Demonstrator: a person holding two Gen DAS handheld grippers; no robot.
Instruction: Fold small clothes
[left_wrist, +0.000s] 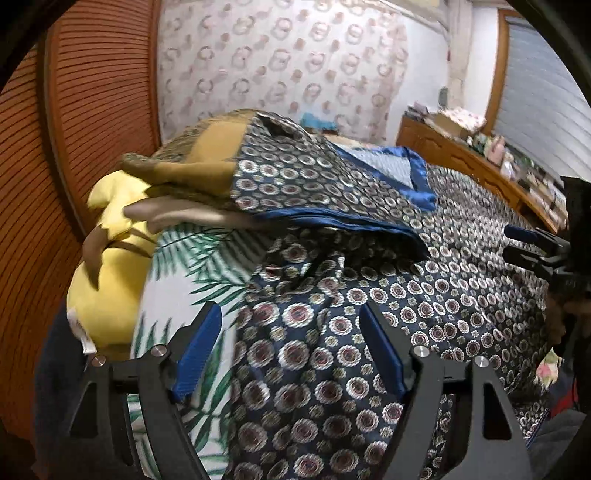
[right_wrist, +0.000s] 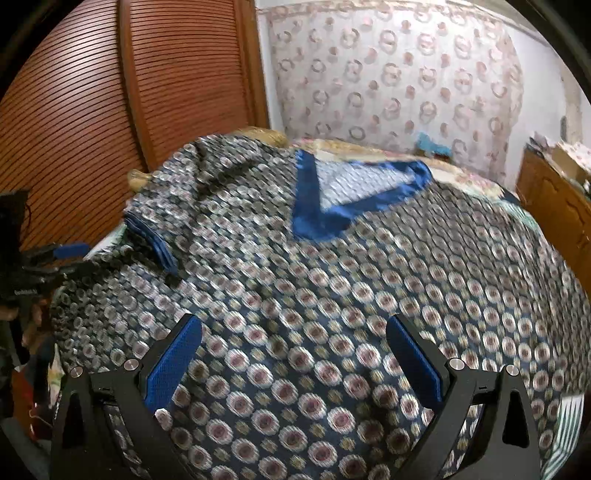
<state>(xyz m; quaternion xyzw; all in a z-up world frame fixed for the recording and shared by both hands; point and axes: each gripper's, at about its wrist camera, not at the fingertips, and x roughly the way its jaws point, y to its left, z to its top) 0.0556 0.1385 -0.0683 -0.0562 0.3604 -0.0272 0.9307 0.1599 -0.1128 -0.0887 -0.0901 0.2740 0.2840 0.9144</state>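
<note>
- Scarf (right_wrist: 332, 288), navy with a circle print and blue border, lies spread on the bed (left_wrist: 177, 280), one corner turned over, no neat fold yet.
- Your left gripper (left_wrist: 291, 350) is released, nothing between its pads.
- Your right gripper (right_wrist: 295, 354) is likewise released, empty over the scarf.
- Folded pile (left_wrist: 207, 177) sits behind; most folding of this scarf remains.

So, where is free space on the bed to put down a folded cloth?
One bare patch: the leaf-print sheet, between the yellow pillow and the navy patterned scarf. Behind it, folded cloths are stacked. The scarf covers the rest, its blue-bordered corner turned over.
</note>
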